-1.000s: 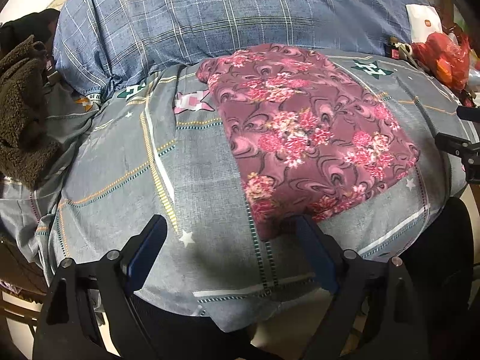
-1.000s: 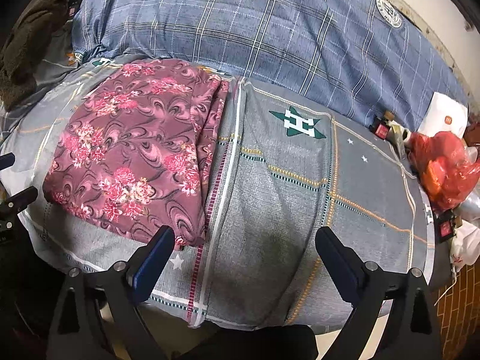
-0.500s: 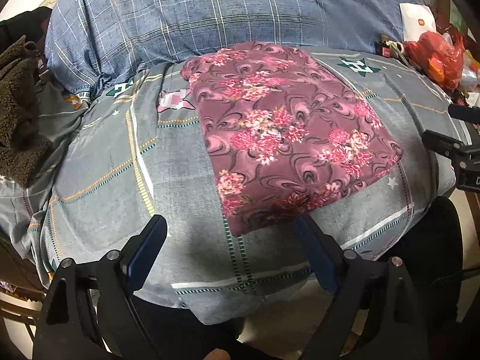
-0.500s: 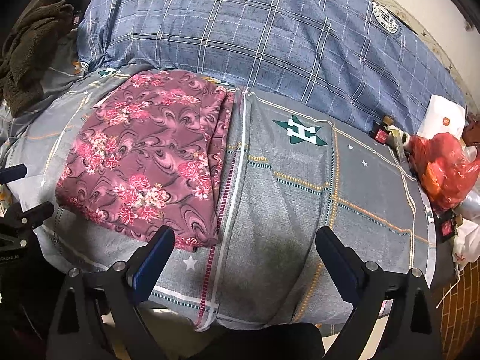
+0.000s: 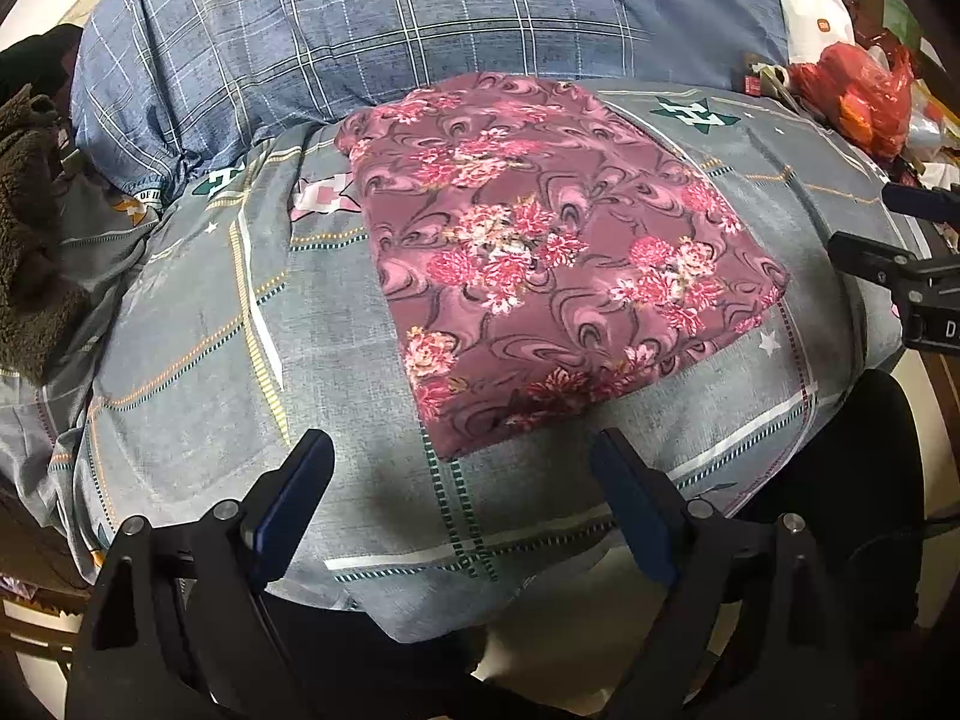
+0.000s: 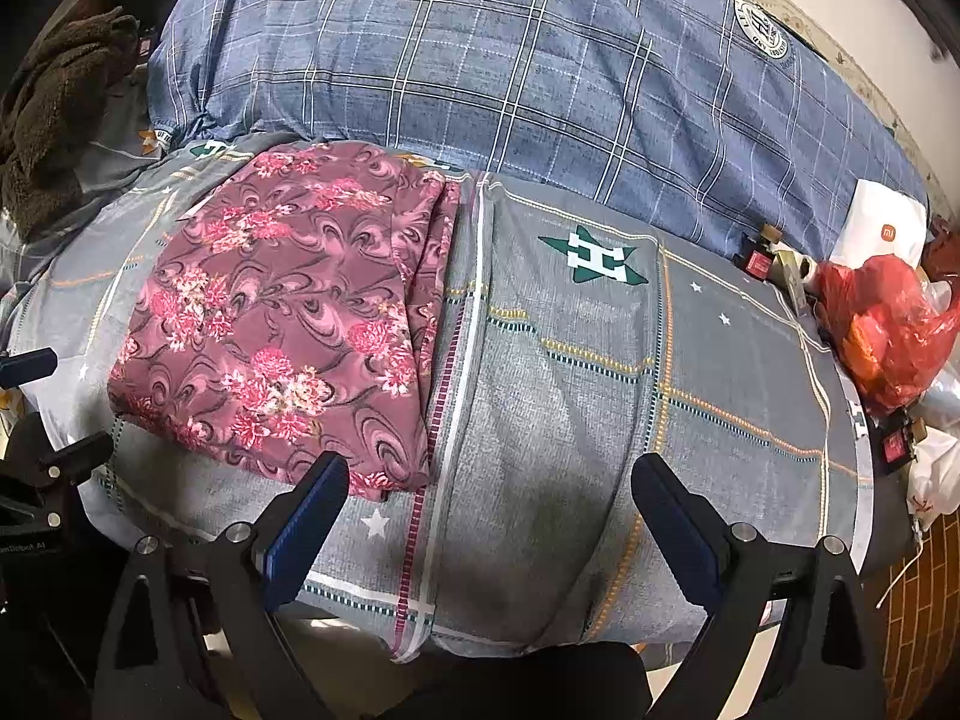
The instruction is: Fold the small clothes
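Both grippers hang apart from the cloth with jaws wide and nothing between them — left gripper above the near edge of the bedsheet, right gripper over bare sheet beside the garment. Compared with a second ago the floral garment sits farther from the left fingers: then its near corner lay almost at the right-hand finger, now a strip of grey sheet shows between. The garment's own outline is unchanged — a flat folded rectangle near the middle of the bed, just in front of the blue plaid quilt. Judgement: this piece looks finished and released; next would be another item. Hard to read: layers along the garment's right edge bunch in the right view, count unclear. Brown fleecy heap is cut off at frame edge, so whether it is clothing to fold I cannot tell. Red plastic bag contents hidden.
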